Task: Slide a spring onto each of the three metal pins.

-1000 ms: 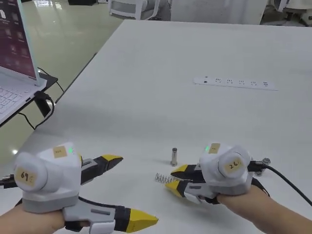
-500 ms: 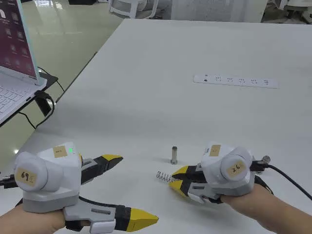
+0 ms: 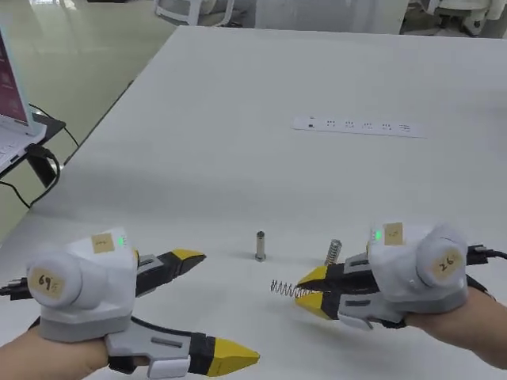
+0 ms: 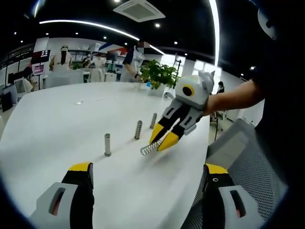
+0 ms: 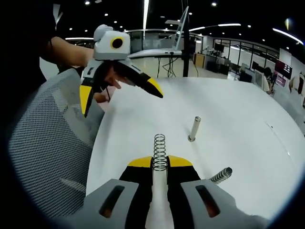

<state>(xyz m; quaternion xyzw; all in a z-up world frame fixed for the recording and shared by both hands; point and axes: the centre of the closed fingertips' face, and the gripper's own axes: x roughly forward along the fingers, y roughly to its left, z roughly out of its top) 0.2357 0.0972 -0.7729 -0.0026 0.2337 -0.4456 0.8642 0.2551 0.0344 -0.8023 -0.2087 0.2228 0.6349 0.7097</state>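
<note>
Right gripper (image 3: 305, 286) fingers pinched on a thin silver coil spring (image 3: 282, 288), most of it sticking out past the tips, roughly level over the surface (image 3: 238, 158). Bare pin (image 3: 260, 246) stands upright just ahead of the tips, spring-covered pin (image 3: 333, 252) just beside them. Left gripper (image 3: 226, 307) fingers wide, holding nothing.

The left gripper (image 4: 148, 168) holds its two yellow-tipped jaws wide apart over the white table (image 4: 52, 124), with nothing between them. Ahead, a bare pin (image 4: 107, 144) stands upright on the table. Behind it to the right stand the nearer sprung pin (image 4: 138, 130) and the farther sprung pin (image 4: 153, 120), each with a coil around it. The right gripper (image 4: 162, 140) enters from the right on a person's arm (image 4: 231, 98), its jaws closed on one end of a spring (image 4: 148, 149), which sticks out low over the table, apart from the bare pin.
</note>
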